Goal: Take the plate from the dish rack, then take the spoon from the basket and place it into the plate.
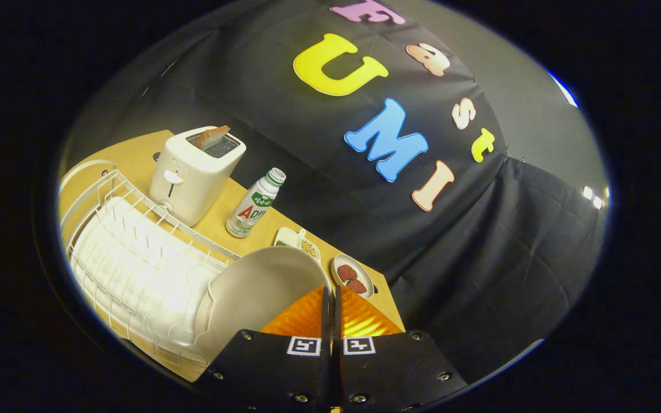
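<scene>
The pale grey plate (pixel 256 287) stands on edge right in front of me, over the near end of the white wire dish rack (pixel 135 258). Its rim runs into the thin gap between my two orange fingers (pixel 302 321). My gripper (pixel 331 301) is shut on that rim, with one finger on each face of the plate. The rack's slots stretch away beyond the plate, towards the toaster. Whether the plate's lower edge touches the rack is hidden behind the plate itself.
A white toaster (pixel 193 172) with a slice of toast in it stands on the wooden table (pixel 135 149) past the rack. Beside it are a small drink bottle (pixel 253 203), a divided dish of seeds (pixel 297 241) and a saucer with red pieces (pixel 353 276).
</scene>
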`<state>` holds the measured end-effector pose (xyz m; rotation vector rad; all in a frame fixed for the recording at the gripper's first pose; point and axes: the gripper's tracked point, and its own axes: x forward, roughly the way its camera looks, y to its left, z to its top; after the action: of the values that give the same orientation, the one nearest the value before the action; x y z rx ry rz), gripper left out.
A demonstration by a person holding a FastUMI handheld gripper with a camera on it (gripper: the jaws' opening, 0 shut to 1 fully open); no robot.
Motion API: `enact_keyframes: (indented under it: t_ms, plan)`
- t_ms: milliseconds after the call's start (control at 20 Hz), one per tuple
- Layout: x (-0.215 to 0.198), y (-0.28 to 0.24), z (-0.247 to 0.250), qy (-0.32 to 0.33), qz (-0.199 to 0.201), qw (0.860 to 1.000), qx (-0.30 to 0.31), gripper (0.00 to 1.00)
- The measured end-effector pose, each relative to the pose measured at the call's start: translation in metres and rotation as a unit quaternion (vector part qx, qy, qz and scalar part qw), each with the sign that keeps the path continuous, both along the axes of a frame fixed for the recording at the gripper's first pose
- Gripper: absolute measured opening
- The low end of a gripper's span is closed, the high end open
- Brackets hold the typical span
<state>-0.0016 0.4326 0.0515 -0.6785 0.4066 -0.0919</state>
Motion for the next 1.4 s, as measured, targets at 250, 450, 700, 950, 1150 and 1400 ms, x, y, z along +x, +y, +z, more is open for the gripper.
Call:
enact_keyframes:
  t_ms: [250, 450, 700, 950, 1150, 1400]
  plan:
    - [-0.006, 0.000, 0.026, -0.026, 0.007, 0.999, -0.044, 0.00]
    - [-0.019, -0.011, 0.052, -0.050, 0.001, 0.998, -0.048, 0.00]
    - [-0.045, -0.021, 0.074, -0.063, 0.008, 0.996, -0.057, 0.00]
    - [-0.082, -0.037, 0.084, -0.067, 0.028, 0.996, -0.047, 0.00]
    - [-0.124, -0.052, 0.082, -0.064, 0.047, 0.996, -0.037, 0.00]
    - [-0.172, -0.065, 0.065, -0.060, 0.074, 0.995, -0.026, 0.00]
